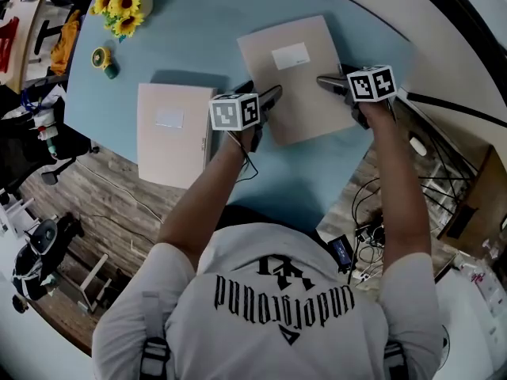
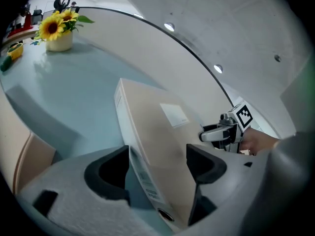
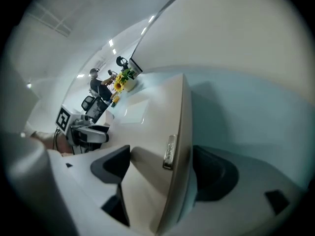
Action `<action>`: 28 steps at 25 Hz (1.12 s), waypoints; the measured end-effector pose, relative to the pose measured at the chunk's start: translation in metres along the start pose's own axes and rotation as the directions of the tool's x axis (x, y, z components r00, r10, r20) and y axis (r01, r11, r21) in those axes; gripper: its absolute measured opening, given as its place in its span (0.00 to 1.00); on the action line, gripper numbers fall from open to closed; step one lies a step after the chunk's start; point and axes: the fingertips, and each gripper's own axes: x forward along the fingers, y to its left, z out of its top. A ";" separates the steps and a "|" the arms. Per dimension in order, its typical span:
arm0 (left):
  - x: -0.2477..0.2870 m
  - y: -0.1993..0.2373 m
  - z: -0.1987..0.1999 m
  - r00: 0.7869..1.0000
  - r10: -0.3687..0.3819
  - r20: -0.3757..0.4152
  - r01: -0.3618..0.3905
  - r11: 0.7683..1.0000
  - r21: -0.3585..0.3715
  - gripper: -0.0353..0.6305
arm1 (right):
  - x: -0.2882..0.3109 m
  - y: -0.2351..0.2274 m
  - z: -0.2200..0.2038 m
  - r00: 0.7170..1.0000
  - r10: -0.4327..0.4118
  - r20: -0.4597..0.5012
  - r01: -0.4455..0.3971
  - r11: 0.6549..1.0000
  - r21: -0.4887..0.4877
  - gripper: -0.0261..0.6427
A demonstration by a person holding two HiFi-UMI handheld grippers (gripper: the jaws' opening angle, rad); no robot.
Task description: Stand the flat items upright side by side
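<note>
head view shows nothing upright yet: one beige flat cardboard binder (image 1: 170,137) lies untouched on the light-blue table (image 1: 198,30), the second binder (image 1: 295,93) lies flat with left gripper (image 1: 273,96) and right gripper (image 1: 323,79) straddling its opposite edges, jaws wide, unclamped.

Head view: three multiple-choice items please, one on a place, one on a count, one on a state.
1. Where do the sunflowers stand? A. table's far-left part B. between the files C. on the floor
2. How many beige lever-arch files lie on the table? A. one B. two C. three
3. The left-hand file is: A. upright B. lying flat C. opened
Key: 1 A, they sit near the far-left rim; 2 B, left-hand file plus right-hand file; 3 B, its cover faces up.
</note>
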 end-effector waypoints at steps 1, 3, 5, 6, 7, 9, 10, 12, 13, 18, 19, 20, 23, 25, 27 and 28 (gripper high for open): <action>0.002 0.000 -0.002 1.000 0.001 -0.008 -0.001 1.000 -0.002 0.61 | 0.001 0.000 -0.002 1.000 0.014 -0.015 -0.014 1.000 0.013 0.63; 0.004 0.002 -0.004 1.000 0.013 -0.019 -0.013 1.000 0.002 0.60 | 0.003 0.000 -0.003 0.999 0.033 -0.032 -0.032 0.999 0.023 0.62; 0.005 0.003 -0.003 1.000 0.023 -0.021 -0.023 1.000 0.009 0.60 | 0.003 0.000 -0.002 0.999 0.033 -0.037 -0.032 0.999 0.019 0.62; 0.006 0.003 -0.002 0.999 0.028 -0.022 -0.028 1.000 0.013 0.60 | 0.003 -0.001 -0.001 0.999 0.028 -0.036 -0.027 0.999 0.017 0.61; 0.007 0.003 -0.002 0.999 0.034 -0.024 -0.034 0.999 0.016 0.60 | 0.003 0.000 -0.001 0.999 0.020 -0.035 -0.019 1.000 0.014 0.61; 0.006 0.003 -0.003 0.999 0.041 -0.028 -0.041 0.999 0.021 0.59 | 0.002 0.001 -0.003 1.000 0.000 -0.028 0.000 1.000 0.011 0.60; 0.006 0.002 -0.003 0.999 0.043 -0.028 -0.042 0.999 0.027 0.59 | 0.002 0.002 -0.004 1.000 -0.009 -0.022 0.010 1.000 0.011 0.60; 0.004 0.001 -0.002 0.999 0.046 -0.028 -0.044 0.998 0.049 0.58 | -0.001 0.005 -0.008 1.000 -0.025 -0.011 0.025 1.000 0.014 0.60; 0.002 0.000 -0.001 0.998 0.048 -0.031 -0.046 0.997 0.065 0.58 | -0.003 0.007 -0.010 0.999 -0.033 -0.005 0.033 0.999 0.017 0.59; -0.011 -0.020 0.001 0.998 0.049 -0.038 -0.041 0.983 0.178 0.57 | -0.027 0.022 -0.022 0.994 -0.090 0.057 0.089 0.996 0.020 0.59; -0.015 -0.026 0.002 0.998 0.046 -0.033 -0.039 0.979 0.202 0.57 | -0.034 0.027 -0.023 0.992 -0.102 0.076 0.101 0.995 0.016 0.59; -0.019 -0.031 0.005 0.999 0.044 -0.027 -0.037 0.973 0.229 0.57 | -0.040 0.032 -0.024 0.989 -0.115 0.096 0.114 0.993 0.010 0.58; -0.030 -0.048 0.012 0.999 0.037 -0.003 -0.034 0.948 0.317 0.57 | -0.061 0.045 -0.027 0.975 -0.163 0.149 0.166 0.986 -0.004 0.58; -0.037 -0.059 0.016 0.999 0.033 0.013 -0.035 0.928 0.372 0.57 | -0.074 0.052 -0.029 0.962 -0.201 0.183 0.207 0.978 -0.014 0.58; -0.044 -0.069 0.020 0.999 0.026 0.031 -0.037 0.907 0.420 0.57 | -0.086 0.059 -0.030 0.945 -0.239 0.223 0.251 0.967 -0.026 0.58; -0.047 -0.074 0.023 0.999 0.022 0.040 -0.038 0.896 0.443 0.57 | -0.091 0.062 -0.030 0.934 -0.260 0.246 0.276 0.961 -0.033 0.58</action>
